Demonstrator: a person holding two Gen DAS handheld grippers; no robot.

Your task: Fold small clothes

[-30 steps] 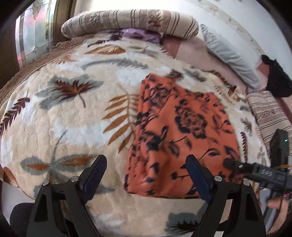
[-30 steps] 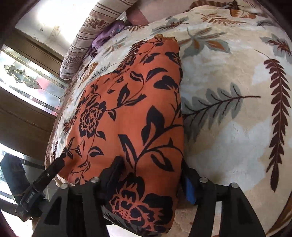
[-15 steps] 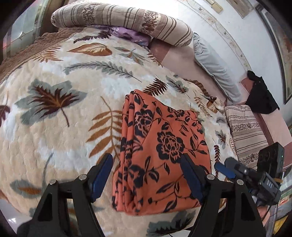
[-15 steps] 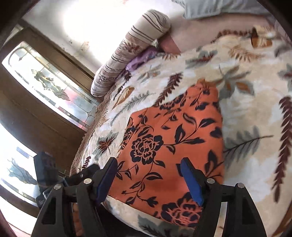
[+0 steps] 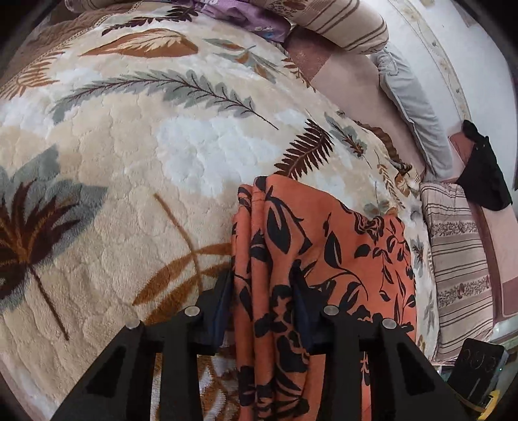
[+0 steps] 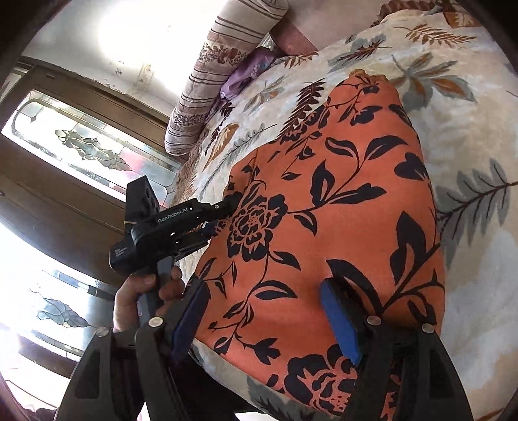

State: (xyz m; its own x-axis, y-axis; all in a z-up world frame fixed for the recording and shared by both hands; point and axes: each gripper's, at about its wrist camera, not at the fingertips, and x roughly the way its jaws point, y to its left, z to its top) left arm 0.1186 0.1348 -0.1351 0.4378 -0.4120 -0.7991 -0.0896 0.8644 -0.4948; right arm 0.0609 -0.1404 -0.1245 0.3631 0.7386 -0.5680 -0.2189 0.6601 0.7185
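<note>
An orange garment with black flowers [image 5: 340, 252] lies folded on a leaf-patterned blanket [image 5: 129, 162]. My left gripper [image 5: 264, 291] sits at its left edge. Its jaws are closing, and the layered edge is bunched into ridges between the pads. The right wrist view shows that same left gripper [image 6: 223, 210] with its tips on the garment [image 6: 323, 210], held by a hand [image 6: 145, 291]. My right gripper [image 6: 265, 317] stands open over the garment's near end. Its blue pads are wide apart and grip no cloth.
A striped bolster [image 5: 340, 19] and a purple cloth [image 5: 246, 16] lie at the head of the bed. To the right are a grey pillow [image 5: 411, 107], a black garment [image 5: 485, 171] and a striped folded cloth [image 5: 459, 268]. A stained-glass window [image 6: 81, 145] stands beyond the bed's left side.
My left gripper has moved right and down onto the garment's left edge, and its jaws have narrowed around the cloth. The right gripper drew back off the garment and stays open.
</note>
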